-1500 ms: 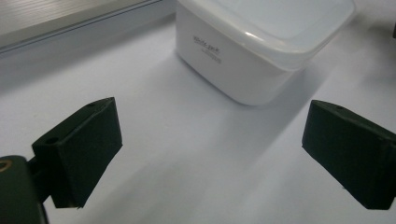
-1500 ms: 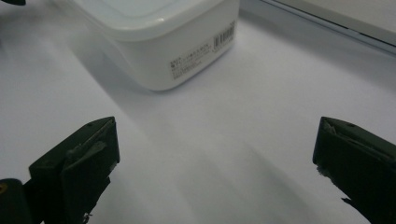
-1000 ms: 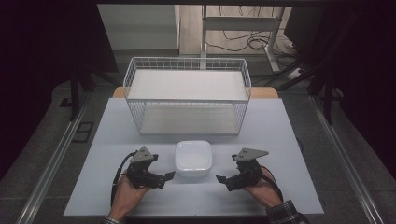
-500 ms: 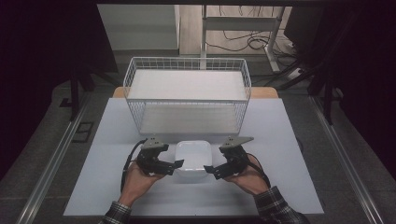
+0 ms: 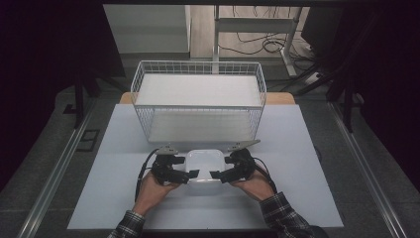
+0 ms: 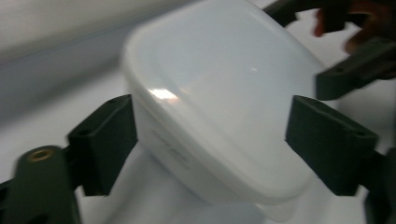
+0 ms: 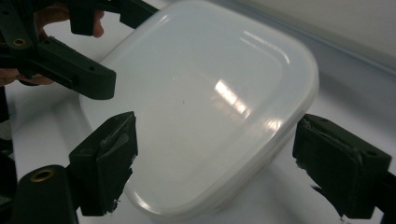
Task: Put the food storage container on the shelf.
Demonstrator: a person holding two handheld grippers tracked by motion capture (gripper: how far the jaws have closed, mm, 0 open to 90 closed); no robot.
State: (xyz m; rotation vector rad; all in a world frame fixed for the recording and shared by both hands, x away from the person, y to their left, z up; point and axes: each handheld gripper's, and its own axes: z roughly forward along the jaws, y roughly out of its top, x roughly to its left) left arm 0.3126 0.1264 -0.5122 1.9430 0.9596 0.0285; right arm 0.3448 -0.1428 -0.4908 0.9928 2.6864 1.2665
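High view: a white lidded container (image 5: 204,163) sits on the pale surface (image 5: 307,198), near its front edge and just in front of a white wire basket (image 5: 198,99). The left tool (image 5: 192,174) comes at the container from its left side and the right tool (image 5: 216,175) from its right, each carried in a person's hand; plaid sleeves (image 5: 282,213) enter from the bottom. Left gripper view: the container (image 6: 219,107) lies between the two black jaws, which stand apart on either side of one corner; the near jaw is just beside the wall, contact uncertain, picture blurred. The jaws have just been closing. Right gripper view: the container (image 7: 201,107) again lies between spread jaws, one close against its edge, the other with a small gap. These jaws have likewise just been closing. The left tool (image 7: 100,86) shows at the lid's far edge.
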